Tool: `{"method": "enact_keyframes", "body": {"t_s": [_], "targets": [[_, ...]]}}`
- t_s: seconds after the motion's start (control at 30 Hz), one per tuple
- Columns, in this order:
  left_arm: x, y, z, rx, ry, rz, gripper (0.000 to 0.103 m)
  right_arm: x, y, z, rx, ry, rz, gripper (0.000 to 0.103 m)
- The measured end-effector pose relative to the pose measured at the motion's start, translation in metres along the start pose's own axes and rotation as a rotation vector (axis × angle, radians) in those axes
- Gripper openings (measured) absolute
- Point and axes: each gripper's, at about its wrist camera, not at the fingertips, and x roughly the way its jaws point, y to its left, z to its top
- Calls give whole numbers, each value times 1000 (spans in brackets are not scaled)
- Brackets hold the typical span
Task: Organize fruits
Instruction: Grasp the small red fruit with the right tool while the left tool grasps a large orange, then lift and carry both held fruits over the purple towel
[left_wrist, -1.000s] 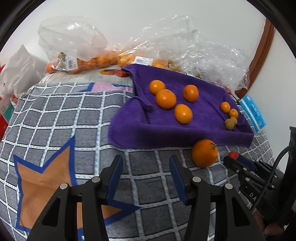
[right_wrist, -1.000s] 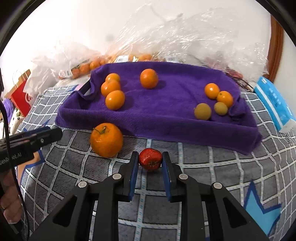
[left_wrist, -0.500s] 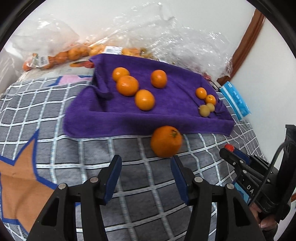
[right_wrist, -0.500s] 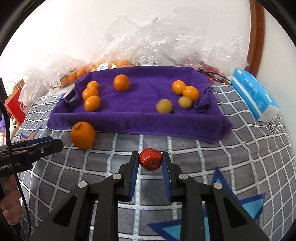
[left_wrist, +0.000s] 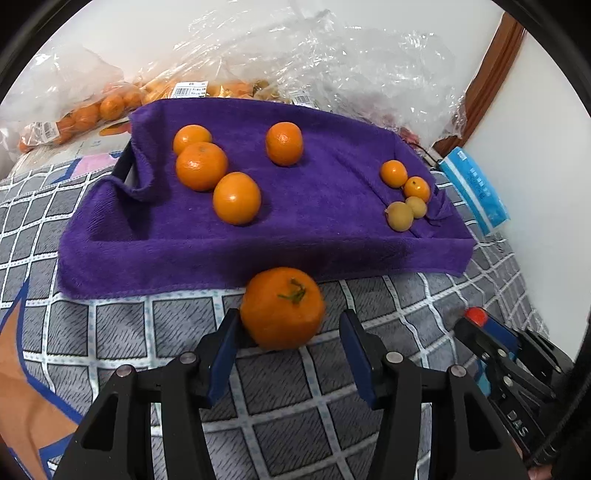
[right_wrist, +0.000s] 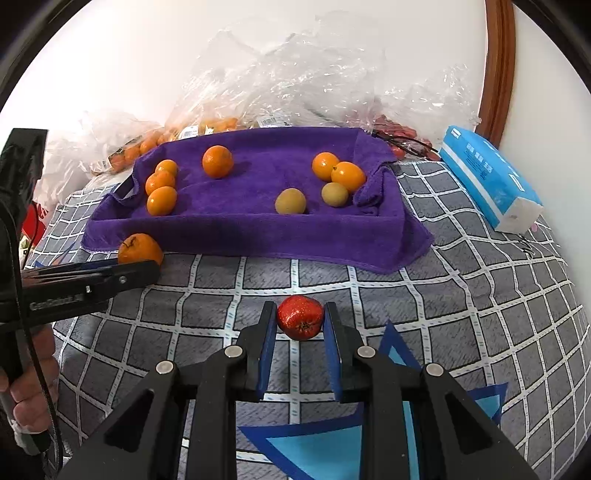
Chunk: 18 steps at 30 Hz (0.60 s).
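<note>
A large orange with a stem (left_wrist: 282, 308) lies on the checked cloth just in front of the purple towel-lined tray (left_wrist: 155, 254). My left gripper (left_wrist: 290, 332) is open, its blue pads on either side of that orange. My right gripper (right_wrist: 300, 319) is shut on a small red fruit (right_wrist: 300, 322) and holds it above the cloth; it shows in the left wrist view (left_wrist: 476, 325). In the tray several oranges (left_wrist: 236, 197) lie at the left and smaller orange and yellowish fruits (left_wrist: 400, 216) at the right. The stemmed orange also shows in the right wrist view (right_wrist: 139, 248).
Clear plastic bags of oranges (left_wrist: 92, 110) and crumpled wrap (right_wrist: 295, 74) lie behind the tray against the white wall. A blue tissue pack (right_wrist: 487, 177) lies at the right of the tray. A brown door frame (right_wrist: 498, 66) stands at the far right.
My left gripper has moved forward and right until the stemmed orange sits between its open pads. My right gripper has drawn back from the tray with the red fruit held in it.
</note>
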Motion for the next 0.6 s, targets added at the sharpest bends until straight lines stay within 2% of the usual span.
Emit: {"method": "enact_keyframes", "body": {"t_s": [0.07, 0.17, 0.43, 0.6], "targets": [[2, -4, 2, 13, -15, 25, 50, 0, -1, 0, 3, 1, 1, 25], [1, -4, 3, 16, -26, 52, 42, -1, -1, -2, 4, 0, 0, 25], [-1, 2, 1, -6, -34, 37, 41, 1, -1, -4, 8, 10, 1, 25], [1, -6, 1, 47, -41, 77, 42, -2, 3, -2, 3, 3, 4, 25]]}}
